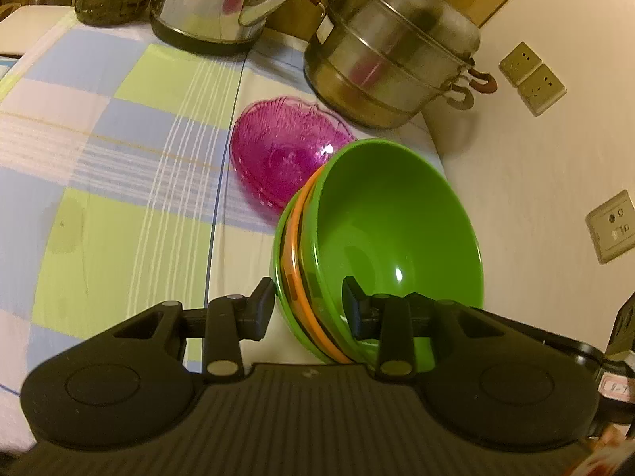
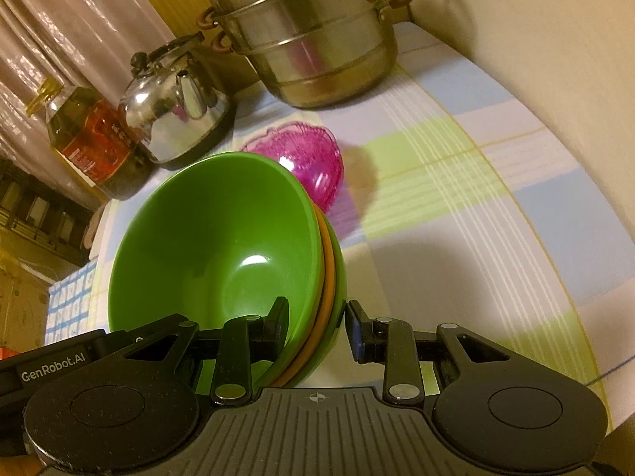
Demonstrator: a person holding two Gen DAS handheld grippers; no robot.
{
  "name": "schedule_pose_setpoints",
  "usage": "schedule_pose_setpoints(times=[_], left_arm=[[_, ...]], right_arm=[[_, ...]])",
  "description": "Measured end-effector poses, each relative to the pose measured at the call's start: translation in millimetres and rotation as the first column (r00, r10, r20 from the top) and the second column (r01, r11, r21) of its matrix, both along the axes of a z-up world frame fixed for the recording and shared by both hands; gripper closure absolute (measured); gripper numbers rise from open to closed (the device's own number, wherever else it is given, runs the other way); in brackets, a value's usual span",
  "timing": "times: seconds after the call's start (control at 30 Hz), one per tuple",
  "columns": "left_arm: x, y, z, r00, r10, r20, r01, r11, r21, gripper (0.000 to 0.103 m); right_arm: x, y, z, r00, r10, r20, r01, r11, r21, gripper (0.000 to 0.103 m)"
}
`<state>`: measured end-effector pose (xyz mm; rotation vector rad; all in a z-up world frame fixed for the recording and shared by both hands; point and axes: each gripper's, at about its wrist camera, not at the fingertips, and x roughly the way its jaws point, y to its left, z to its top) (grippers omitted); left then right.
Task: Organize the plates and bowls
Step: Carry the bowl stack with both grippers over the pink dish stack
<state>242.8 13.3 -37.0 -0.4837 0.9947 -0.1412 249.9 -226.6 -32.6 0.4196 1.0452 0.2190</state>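
my left gripper (image 1: 308, 301) pinches the near rim of a nested bowl stack (image 1: 381, 238), green over orange over green; my right gripper (image 2: 316, 327) clamps the opposite rim (image 2: 317, 317). the stack looks lifted and tilted, though its underside is hidden. a pink glass dish (image 1: 283, 150) lies just behind, then the steamer pot (image 1: 393, 51) and kettle (image 1: 214, 4). the checked tablecloth (image 1: 119, 166) lies bare toward its edge.

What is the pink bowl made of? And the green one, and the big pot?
Pink bowl: see-through with moulded ridges, so glass or clear plastic; hard to say which. Green bowl: probably plastic, solid colour with a soft shiny spot. Big pot: shiny metal, likely stainless steel, since it mirrors light.
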Motion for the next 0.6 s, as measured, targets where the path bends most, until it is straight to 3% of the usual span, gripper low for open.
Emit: schedule_pose_setpoints(times=[0.6], left_arm=[[84,-1,21,1.000,-0.016,0.019,0.016,1.000,-0.009,0.070]], right_arm=[[80,2,27,0.999,0.004,0.046,-0.003,1.000,-0.019,0.072]])
